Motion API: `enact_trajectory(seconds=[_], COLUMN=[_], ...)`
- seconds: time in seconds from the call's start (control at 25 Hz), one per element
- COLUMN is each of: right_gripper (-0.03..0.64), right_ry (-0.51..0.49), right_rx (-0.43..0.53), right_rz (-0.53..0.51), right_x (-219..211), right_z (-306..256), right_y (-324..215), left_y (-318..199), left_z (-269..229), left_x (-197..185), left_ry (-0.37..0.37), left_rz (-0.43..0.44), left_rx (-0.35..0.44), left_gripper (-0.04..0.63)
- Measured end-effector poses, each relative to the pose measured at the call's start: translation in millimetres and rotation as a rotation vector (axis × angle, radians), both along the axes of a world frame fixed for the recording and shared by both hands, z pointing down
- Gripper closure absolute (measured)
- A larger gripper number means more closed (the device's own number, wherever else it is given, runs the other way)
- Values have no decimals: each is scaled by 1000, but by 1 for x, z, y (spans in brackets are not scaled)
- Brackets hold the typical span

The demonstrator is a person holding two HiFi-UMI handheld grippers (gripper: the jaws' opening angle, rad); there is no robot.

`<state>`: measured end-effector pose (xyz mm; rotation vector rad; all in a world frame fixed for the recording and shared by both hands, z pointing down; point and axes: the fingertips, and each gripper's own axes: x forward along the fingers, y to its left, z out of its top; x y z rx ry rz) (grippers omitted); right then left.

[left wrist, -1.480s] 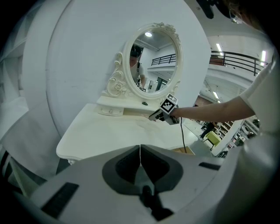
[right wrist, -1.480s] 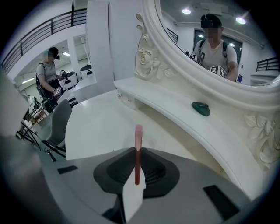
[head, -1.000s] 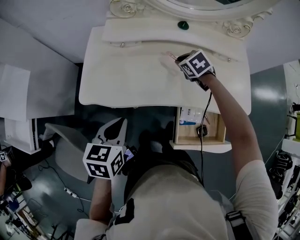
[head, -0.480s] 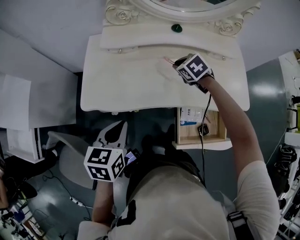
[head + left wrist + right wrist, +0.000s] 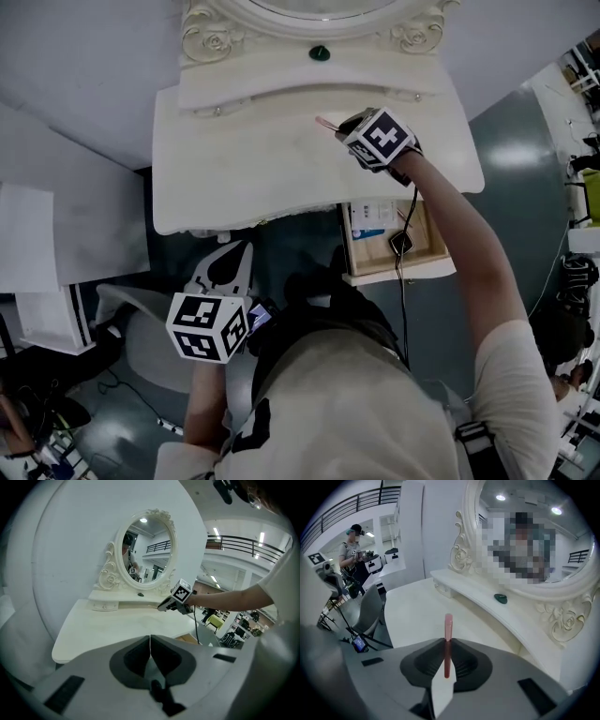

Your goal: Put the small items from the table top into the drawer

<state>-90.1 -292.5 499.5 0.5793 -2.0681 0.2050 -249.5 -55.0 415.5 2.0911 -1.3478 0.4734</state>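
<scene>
Now the right claw pinches a pink stick over the bench, upper middle, probably to carry it to the open drawer just below; the left claw, closed and empty, idles lower left.

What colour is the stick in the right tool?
Pink stick; clearest in the right gripper view.

A pale beige short-sleeved shirt fills six o'clock of the head view, with black strap buckles at its lower edges. The light-grey plastic left gripper and right gripper have dark-grey jaw recesses. Each bears a white cube with black square markers: the left cube at eight o'clock, the right cube at one o'clock. A thin black cable trails from the right gripper.
</scene>
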Motion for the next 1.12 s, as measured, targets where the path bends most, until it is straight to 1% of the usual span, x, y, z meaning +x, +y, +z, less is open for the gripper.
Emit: enact_trajectory(seconds=[0.28,0.68,0.84,1.12], right_gripper=[555,555,555,555], right_ry=[12,25,32,-1], right_rx=[13,21,35,40], right_rz=[39,97,93,89], right_x=[24,71,85,107], right_z=[-13,-29,-36,-51], right_y=[34,85,100,121], left_y=[6,10,12,15], left_z=[-3,-7,-14,-25], left_x=[19,71,86,111], left_ry=[13,35,34,16], left_rz=[105,289,328,347], left_rx=[18,34,50,67], left_gripper=[538,538,538,538])
